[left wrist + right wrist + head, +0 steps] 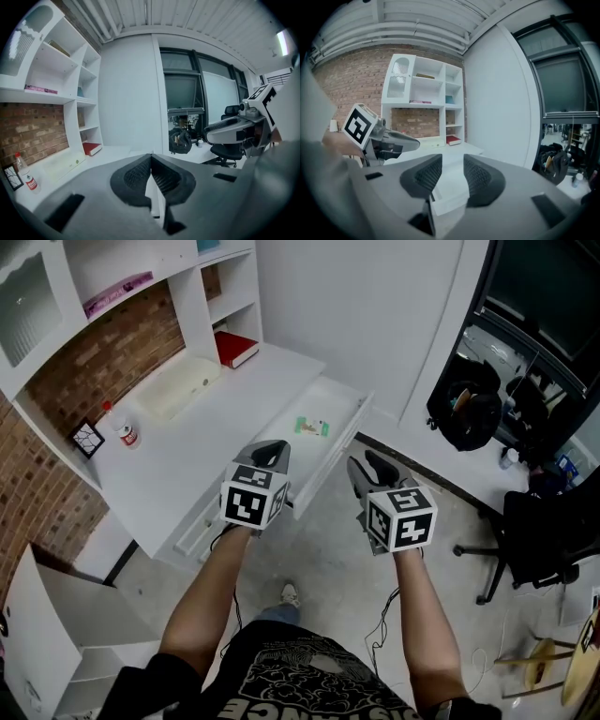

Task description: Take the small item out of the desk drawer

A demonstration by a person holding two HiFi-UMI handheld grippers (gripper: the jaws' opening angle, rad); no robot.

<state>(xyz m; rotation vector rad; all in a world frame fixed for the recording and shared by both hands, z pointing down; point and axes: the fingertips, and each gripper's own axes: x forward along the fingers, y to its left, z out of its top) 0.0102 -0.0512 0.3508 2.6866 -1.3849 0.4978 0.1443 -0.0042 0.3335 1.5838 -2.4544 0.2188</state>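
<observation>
White drawer (330, 397): flat, maybe plastic item (312, 427) | left tool (274, 449) closed | right tool (366, 463) ajar, empty

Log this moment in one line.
drawer: open | small green item: in drawer | left gripper: shut, empty | right gripper: open, empty

Study or small office corner, set up for desk work.

A white desk (178, 465) with a pulled-out drawer (342, 418) stands along a red brick wall (112, 357) under a white shelf hutch (202, 296). A red book (234, 348) lies at the desk's far end and a small bottle (127, 432) stands by its back edge. A black swivel chair (539, 531) stands near tall dark windows (185, 96), and what looks like a black bag (469, 413) sits on a white ledge there.
</observation>
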